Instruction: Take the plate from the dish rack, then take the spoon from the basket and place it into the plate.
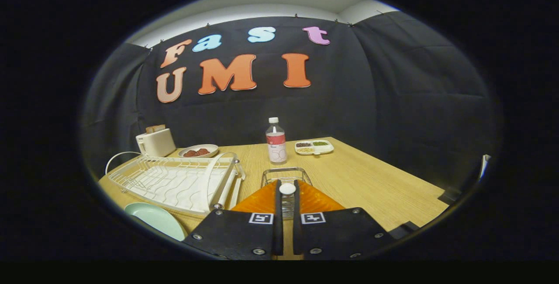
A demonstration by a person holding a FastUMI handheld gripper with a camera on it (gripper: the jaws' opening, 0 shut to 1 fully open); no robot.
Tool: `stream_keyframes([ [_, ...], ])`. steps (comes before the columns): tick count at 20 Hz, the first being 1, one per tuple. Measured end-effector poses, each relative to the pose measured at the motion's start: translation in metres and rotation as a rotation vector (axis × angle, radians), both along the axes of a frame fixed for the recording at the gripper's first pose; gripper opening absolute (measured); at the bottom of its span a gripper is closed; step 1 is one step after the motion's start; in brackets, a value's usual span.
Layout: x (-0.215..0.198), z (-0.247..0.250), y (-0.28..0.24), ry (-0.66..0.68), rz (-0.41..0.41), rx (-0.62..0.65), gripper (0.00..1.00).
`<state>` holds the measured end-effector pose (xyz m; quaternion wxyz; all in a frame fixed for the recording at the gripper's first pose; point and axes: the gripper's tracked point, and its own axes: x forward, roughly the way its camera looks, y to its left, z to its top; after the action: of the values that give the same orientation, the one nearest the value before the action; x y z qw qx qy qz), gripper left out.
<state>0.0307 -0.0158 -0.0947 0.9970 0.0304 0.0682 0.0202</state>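
Black cloth hangs behind a wooden table point(371, 183), with a strip of pale wall above it; the tabletop is light wood and runs back to the cloth.

Seen from the gripper view, the gripper point(287, 196) sits low over the near edge of the table; its two orange fingers point(257, 203) are drawn close together and pinch a spoon point(287, 189) between them; the spoon stands upright in the narrow gap, its white rounded end poking up at the fingertips, its clear part running down between the pads; both fingers appear to press on it. Just beyond the fingertips stands a small wire basket point(286, 172), its rim showing over the fingers. Left of the fingers lies a white dish rack point(174, 181), long and low, with a loop handle at each end; its wires look bare. At the near left, just in front of the rack, a pale green plate point(155, 218) lies flat on the table, partly cut off from sight. Behind the rack sits a cream toaster point(155, 142) with something tan in its slot; beside it a shallow dish point(198, 150) holds something red. Beyond the basket a bottle point(276, 140) with a white cap stands upright; to its right lies a white tray point(314, 146) with divided sections holding dark, green and pale bits.
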Motion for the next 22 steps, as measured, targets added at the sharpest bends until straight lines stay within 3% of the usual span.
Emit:
stream_keyframes([
  [11,-0.041,0.060,-0.008,-0.103,-0.024,-0.031,0.09],
  [17,-0.084,0.084,0.025,-0.129,0.053,-0.019,0.09],
  [22,-0.126,0.093,0.074,-0.132,0.168,-0.012,0.09],
])
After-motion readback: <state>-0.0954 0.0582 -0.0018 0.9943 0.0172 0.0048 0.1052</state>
